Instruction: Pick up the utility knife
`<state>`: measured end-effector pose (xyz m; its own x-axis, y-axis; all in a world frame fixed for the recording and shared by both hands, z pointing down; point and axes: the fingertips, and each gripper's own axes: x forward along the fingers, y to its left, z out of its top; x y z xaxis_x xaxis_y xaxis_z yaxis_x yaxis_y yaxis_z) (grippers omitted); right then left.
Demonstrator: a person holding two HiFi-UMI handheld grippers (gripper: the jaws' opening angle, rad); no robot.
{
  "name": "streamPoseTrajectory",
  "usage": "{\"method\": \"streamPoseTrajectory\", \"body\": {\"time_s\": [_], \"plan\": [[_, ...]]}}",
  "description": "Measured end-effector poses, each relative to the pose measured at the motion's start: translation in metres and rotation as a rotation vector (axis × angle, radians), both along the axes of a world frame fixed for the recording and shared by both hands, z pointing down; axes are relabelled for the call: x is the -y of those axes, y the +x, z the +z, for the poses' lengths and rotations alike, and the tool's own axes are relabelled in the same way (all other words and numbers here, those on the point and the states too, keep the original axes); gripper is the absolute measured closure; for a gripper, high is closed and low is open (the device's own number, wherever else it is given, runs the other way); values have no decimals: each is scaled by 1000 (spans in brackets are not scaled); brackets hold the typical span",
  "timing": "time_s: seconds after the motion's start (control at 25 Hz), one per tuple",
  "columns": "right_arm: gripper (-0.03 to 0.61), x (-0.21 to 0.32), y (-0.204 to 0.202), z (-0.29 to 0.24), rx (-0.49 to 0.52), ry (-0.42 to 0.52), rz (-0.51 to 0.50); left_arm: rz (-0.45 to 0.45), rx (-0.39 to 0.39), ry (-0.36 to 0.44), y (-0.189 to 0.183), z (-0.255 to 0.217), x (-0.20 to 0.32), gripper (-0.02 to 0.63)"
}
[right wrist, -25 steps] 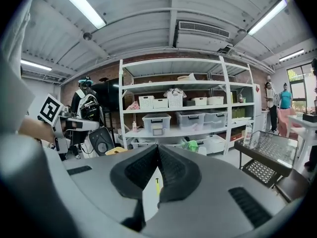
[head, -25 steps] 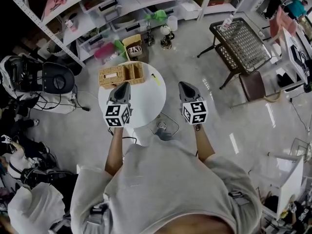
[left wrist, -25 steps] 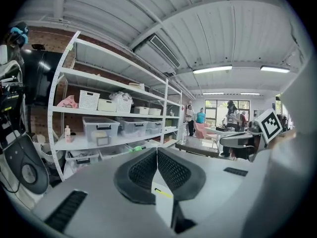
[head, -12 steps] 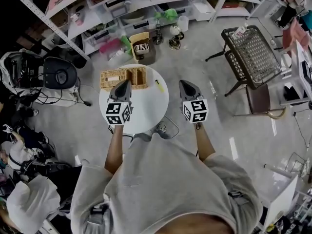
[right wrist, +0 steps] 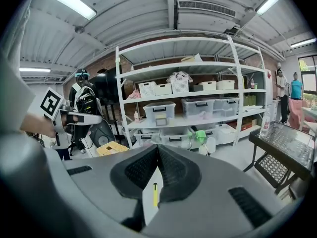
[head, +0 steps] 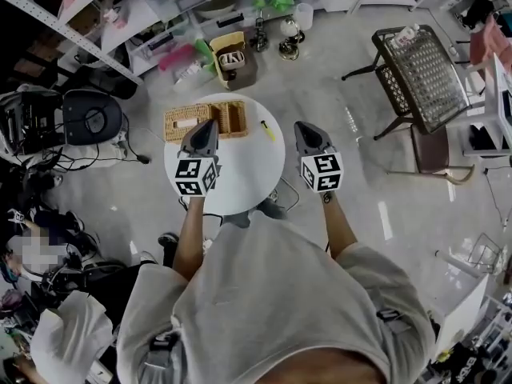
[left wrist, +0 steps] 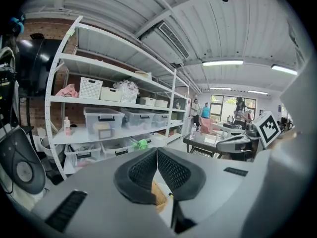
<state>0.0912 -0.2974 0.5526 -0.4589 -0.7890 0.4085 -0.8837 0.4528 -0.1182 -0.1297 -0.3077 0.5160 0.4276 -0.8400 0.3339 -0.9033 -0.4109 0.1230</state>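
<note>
- Round white table (head: 240, 174): carries both items below.
- Wicker basket (head: 181, 123): at the table's far-left edge.
- Left gripper (head: 208, 126) and right gripper (head: 301, 128): jaws of both clenched, nothing between them. The left is over the table, the right just off its right edge.
- Yellow utility knife (head: 267, 130): lies at the far-right edge, untouched. Judged: pickup not begun; opening, grasp and lift remain.
</note>
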Motion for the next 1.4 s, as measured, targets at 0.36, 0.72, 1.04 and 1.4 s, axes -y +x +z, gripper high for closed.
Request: {"method": "streamPoseTrajectory", "body": {"time_s": [0.36, 0.72, 1.04, 1.4], "plan": [[548, 4, -19, 29, -55, -78, 72, 94, -45, -56, -6, 30, 30, 592], [548, -7, -25, 59, -69, -153, 113, 139, -58, -115, -3, 55, 28, 591], [548, -33, -24, 89, -78, -238, 113, 143, -58, -183, 0, 82, 10, 592], [546, -50, -34, 120, -93, -314, 84, 138, -60, -227, -6, 107, 3, 592]]}}
